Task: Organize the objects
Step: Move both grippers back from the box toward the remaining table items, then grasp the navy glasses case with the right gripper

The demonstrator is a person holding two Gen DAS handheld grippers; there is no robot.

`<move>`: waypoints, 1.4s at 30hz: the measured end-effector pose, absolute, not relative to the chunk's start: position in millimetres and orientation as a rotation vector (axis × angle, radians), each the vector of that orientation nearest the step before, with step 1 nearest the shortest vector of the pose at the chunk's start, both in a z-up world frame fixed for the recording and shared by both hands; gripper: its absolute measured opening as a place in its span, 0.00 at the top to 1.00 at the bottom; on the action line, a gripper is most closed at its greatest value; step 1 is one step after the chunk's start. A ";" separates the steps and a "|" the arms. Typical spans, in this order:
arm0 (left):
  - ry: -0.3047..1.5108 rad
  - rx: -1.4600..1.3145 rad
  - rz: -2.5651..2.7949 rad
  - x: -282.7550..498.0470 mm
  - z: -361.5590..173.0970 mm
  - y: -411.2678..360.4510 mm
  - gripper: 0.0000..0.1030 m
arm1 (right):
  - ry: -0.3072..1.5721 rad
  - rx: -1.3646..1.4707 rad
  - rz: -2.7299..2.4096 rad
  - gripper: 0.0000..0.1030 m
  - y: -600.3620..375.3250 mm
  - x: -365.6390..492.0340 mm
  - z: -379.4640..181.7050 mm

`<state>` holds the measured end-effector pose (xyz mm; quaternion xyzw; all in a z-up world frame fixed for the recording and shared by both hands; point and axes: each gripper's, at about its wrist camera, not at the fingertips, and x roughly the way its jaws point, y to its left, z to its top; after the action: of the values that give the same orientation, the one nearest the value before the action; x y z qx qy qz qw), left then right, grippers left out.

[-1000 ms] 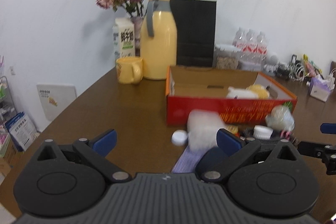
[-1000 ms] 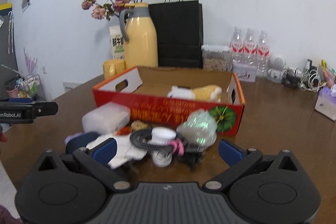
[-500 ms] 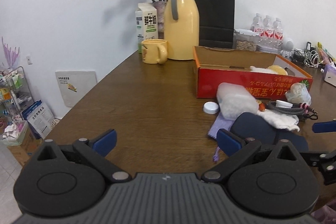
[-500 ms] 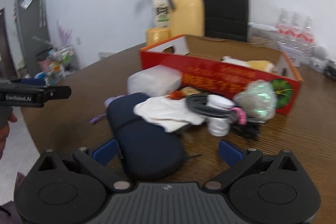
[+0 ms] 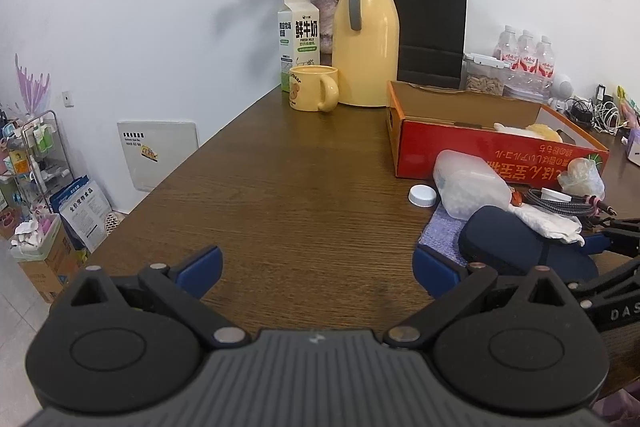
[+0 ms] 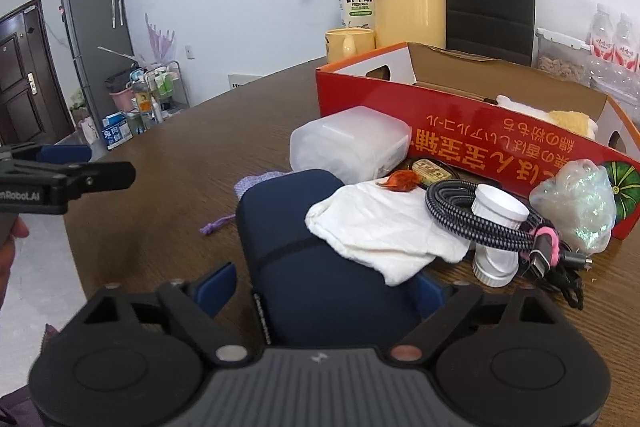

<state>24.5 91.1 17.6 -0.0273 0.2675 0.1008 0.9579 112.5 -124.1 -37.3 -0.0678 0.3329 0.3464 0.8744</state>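
Observation:
A navy zip case (image 6: pixel 304 267) lies at the near end of a pile in front of the red cardboard box (image 6: pixel 480 147). My right gripper (image 6: pixel 320 291) straddles the case's near end and its jaws are closing; the left pad (image 6: pixel 212 287) still stands clear of the case's side. A white cloth (image 6: pixel 380 223), a braided cable (image 6: pixel 472 215) and a white bottle (image 6: pixel 496 239) lie on or beside the case. My left gripper (image 5: pixel 316 269) is open over bare table, left of the case (image 5: pixel 516 247).
A translucent plastic box (image 6: pixel 348 143), a lilac pouch (image 6: pixel 252 183), a crinkly bag (image 6: pixel 576 203) and a white cap (image 5: pixel 422 195) ring the pile. A yellow jug (image 5: pixel 366 39), mug (image 5: pixel 312 89), milk carton (image 5: pixel 300 39) and black bag (image 5: pixel 432 27) stand at the back. The table edge (image 5: pixel 168 179) runs along the left.
My right gripper has swung left and down from the cable and bottle onto the navy case, and its jaws have narrowed. My left gripper has drawn back and left from the pile.

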 end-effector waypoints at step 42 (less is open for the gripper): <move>0.529 -0.081 0.194 12.2 26.0 82.9 0.00 | 0.490 -0.051 0.650 0.37 -169.0 72.6 17.2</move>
<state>12.2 82.9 26.0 -0.0400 0.2608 0.0957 0.9598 72.6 -169.0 17.2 -0.0248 0.2383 0.3159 0.9180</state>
